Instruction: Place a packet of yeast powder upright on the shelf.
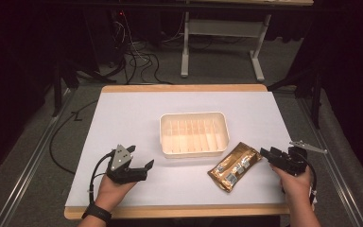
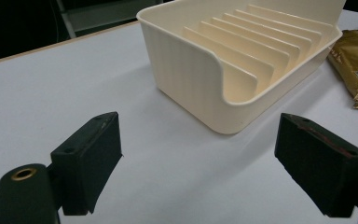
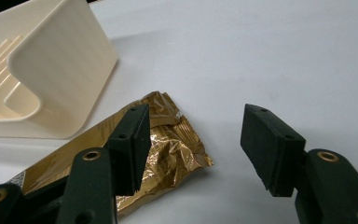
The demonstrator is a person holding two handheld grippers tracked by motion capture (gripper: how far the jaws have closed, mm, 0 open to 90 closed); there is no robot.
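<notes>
— Starting nearest: how are the tongs held?
— Left gripper point(image 1: 139, 160) is spread wide, right gripper point(image 1: 268, 153) parted — nothing clamped.
— And the gold packet point(image 1: 234, 166)?
— Laid flat at the right gripper's nine o'clock, at five o'clock of the cream tray point(image 1: 194, 116).

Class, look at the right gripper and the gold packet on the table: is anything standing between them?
Nothing visible does. The right gripper is open right at the crinkled end of the gold packet, with only bare table around it. The cream tray sits beyond the packet, off to one side.
</notes>
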